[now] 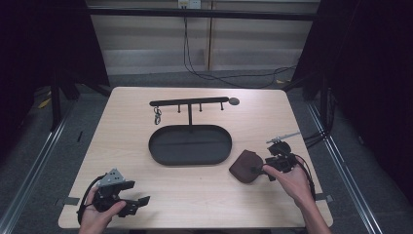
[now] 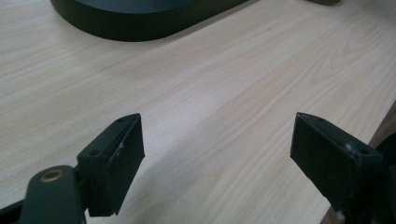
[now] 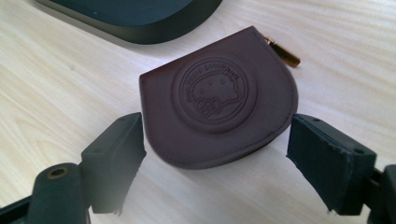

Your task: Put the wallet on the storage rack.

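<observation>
While your right gripper [image 3: 212, 163] has its jaws spread wide on either side of the brown leather pouch [image 3: 219, 100], nothing is gripped yet: pads sit just off the pouch's two sides, not touching as far as the right gripper view shows. So you're at the approach stage, pick not made. The pouch lies flat on the table [image 1: 146, 195], toward the right edge, just beside the right end of the black oval tray [image 1: 190, 145] but apart from it. In the high view the pouch [image 1: 245, 166] sits right in front of the right gripper [image 1: 272, 163].

Your left gripper [image 1: 134, 204] is parked near the front-left corner, jaws open w/ bare wood between them, holding nothing; the left gripper view shows the same [image 2: 217, 154], w/ the tray's rim farther off.

Behind the tray, the T-shaped hanger stand [image 1: 190, 102] has a key ring [image 1: 158, 115] hanging off its left hook; other hooks look free. Tray itself looks empty.

Left to do, by my read: close on the pouch, lift, then set it where it belongs – prob. the tray.

Writing: the pouch has a round embossed seal w/ an animal-like figure and lettering round the ring, too soft to read. A gold zip pull [image 3: 282, 50] pokes out at the far corner. No other labels legible.
</observation>
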Available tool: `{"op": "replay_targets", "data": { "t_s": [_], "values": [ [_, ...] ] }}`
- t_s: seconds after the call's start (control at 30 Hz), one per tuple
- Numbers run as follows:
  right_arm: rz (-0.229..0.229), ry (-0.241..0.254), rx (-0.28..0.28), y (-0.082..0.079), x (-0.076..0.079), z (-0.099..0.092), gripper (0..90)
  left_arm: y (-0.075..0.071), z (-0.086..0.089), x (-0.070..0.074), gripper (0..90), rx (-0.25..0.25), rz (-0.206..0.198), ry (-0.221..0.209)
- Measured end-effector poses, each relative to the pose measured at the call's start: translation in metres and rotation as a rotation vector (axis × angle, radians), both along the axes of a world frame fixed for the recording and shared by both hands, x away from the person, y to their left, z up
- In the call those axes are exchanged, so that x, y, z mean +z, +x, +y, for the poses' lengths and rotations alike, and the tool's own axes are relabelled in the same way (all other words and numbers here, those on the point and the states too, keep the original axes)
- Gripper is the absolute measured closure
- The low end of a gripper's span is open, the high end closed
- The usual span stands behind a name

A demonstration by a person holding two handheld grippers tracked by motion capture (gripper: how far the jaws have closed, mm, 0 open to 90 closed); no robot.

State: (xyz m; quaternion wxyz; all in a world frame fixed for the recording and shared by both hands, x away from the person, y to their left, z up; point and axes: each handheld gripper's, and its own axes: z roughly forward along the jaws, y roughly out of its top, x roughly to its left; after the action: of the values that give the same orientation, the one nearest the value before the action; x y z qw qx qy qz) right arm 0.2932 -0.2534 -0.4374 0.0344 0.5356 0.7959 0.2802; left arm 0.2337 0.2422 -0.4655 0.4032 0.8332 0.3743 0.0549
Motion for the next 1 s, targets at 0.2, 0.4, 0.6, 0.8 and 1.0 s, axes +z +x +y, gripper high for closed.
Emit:
{"op": "replay_targets", "data": {
  "t_s": [0.2,0.4,0.6,0.8,1.0],
  "values": [
    [0.095,-0.087,-0.001,0.021,0.001,0.004,19.5,0.0,-0.002,0.0,16.9,-0.018,-0.001,0.005],
    [0.156,-0.119,0.002,0.035,-0.006,0.009,19.5,0.0,-0.001,0.001,17.6,-0.026,0.01,-0.001],
    [0.195,-0.162,0.012,0.046,-0.008,0.012,17.1,0.0,0.002,0.002,17.6,-0.006,0.007,0.007],
    [0.255,-0.215,0.056,0.058,-0.013,0.022,16.7,0.0,0.001,0.001,17.6,-0.017,0.009,0.006],
    [0.296,-0.249,0.075,0.063,-0.022,0.032,11.8,-0.001,0.002,0.002,16.7,-0.037,0.001,0.002]
  ]
}}
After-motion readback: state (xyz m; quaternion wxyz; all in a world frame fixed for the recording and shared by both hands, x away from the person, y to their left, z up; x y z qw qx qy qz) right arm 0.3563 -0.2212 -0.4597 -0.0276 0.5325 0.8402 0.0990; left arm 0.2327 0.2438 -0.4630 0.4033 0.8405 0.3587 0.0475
